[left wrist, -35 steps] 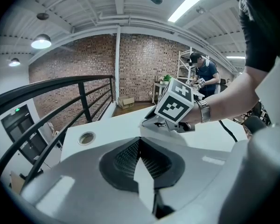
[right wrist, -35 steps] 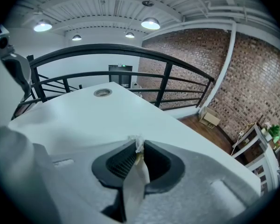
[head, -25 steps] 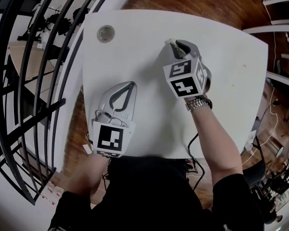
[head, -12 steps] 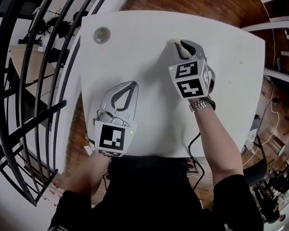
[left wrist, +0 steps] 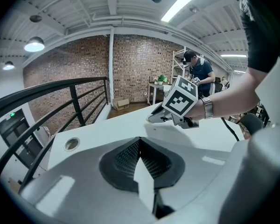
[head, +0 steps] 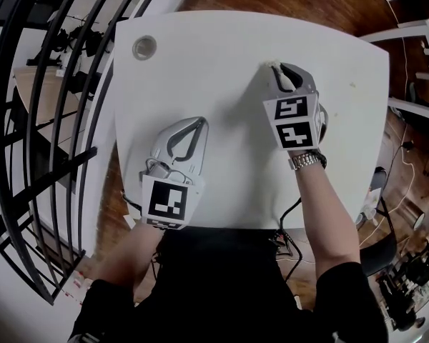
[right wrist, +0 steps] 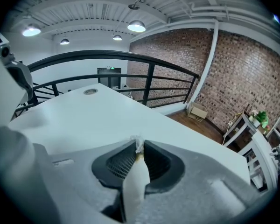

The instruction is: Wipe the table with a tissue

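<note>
The tissue (head: 273, 65) is a small crumpled wad, and my right gripper (head: 280, 69) has its jaws clamped on it at the very tips. In the right gripper view only a wisp of it (right wrist: 138, 145) pokes out past the closed tips, so very little paper reaches the surface. It is pressed down on the table (head: 222, 45) in the far half, right of the middle and short of the far edge.

I judge the wipe to be under way, not finished. The tissue is in contact with the top, but the white surface shows no streak or mark telling me which parts are done. I would assume most of the top remains, including the far left corner by the round cable hole (head: 144, 47).

My left gripper (head: 197, 121) lies on the table near the near left edge, jaws together on nothing, well apart from the tissue.
</note>
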`<move>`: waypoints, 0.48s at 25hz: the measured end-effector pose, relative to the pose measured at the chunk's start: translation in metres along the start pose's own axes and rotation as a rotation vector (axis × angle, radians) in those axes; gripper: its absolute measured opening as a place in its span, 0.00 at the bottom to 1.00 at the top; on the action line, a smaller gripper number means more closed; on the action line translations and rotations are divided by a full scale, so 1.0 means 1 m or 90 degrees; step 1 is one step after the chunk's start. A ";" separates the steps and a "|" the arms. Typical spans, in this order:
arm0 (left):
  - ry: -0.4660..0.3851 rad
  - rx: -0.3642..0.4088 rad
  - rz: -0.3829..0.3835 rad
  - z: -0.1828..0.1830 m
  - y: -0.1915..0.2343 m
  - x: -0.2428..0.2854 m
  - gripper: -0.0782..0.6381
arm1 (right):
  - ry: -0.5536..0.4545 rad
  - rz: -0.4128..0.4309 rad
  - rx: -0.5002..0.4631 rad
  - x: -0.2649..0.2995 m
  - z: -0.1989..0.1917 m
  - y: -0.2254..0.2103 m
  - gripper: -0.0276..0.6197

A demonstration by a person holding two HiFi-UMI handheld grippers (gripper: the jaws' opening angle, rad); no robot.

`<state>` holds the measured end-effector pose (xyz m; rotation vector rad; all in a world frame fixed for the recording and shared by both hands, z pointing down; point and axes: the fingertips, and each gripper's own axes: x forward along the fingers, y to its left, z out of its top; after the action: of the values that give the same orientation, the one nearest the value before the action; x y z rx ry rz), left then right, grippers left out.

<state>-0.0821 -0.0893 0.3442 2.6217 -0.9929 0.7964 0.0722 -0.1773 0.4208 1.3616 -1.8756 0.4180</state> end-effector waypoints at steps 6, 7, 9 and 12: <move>-0.001 0.000 -0.007 -0.002 -0.009 -0.001 0.13 | 0.008 0.005 0.018 -0.008 -0.014 0.001 0.11; -0.002 0.001 -0.008 -0.002 -0.011 -0.001 0.13 | 0.008 0.007 0.021 -0.009 -0.016 0.001 0.11; -0.002 0.002 -0.010 -0.001 -0.014 0.000 0.13 | 0.010 0.010 0.025 -0.010 -0.019 0.001 0.11; 0.001 0.005 -0.012 -0.001 -0.019 0.001 0.13 | 0.013 0.018 0.027 -0.011 -0.024 0.003 0.11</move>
<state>-0.0692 -0.0750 0.3452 2.6334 -0.9642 0.7991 0.0801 -0.1533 0.4294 1.3556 -1.8805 0.4871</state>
